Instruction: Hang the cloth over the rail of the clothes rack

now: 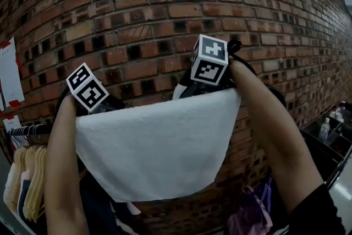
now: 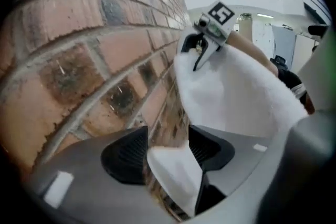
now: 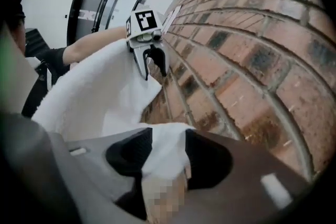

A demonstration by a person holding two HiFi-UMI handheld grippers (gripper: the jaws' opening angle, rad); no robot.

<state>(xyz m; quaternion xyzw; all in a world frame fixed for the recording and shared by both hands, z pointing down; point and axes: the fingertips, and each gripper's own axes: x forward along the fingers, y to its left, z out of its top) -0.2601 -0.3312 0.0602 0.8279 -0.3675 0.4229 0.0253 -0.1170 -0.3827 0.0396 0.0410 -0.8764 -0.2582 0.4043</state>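
- The left gripper (image 2: 167, 138) has its jaws spread wide; one top corner of the white cloth (image 2: 176, 170) lies loose in the gap, leaning toward the pad at 3 o'clock and clear of the pad at 9 o'clock, so nothing is pinched
- The right gripper (image 3: 168, 136) stands just as wide; the cloth's other top corner drapes slack between its pads, not squeezed
- In the head view the cloth hangs in the middle of the frame. Its top edge runs from the left gripper at 9 o'clock to the right gripper at 1 o'clock, and its lower edge sags toward 6 o'clock in front of the brick wall (image 1: 165, 8)
- The rail (image 1: 27, 130) shows only at 8 o'clock, above a row of hangers (image 1: 33, 173); behind the cloth it is hidden, so I cannot tell whether the cloth rests on it
- The cloth looks light, limp and fuzzy like a towel: not fragile and not slippery, and likely to sag between holds
- The best hold is probably the two top corners, well apart, each with a good fold between the pads
- Draped unevenly, it would probably creep off toward the longer side
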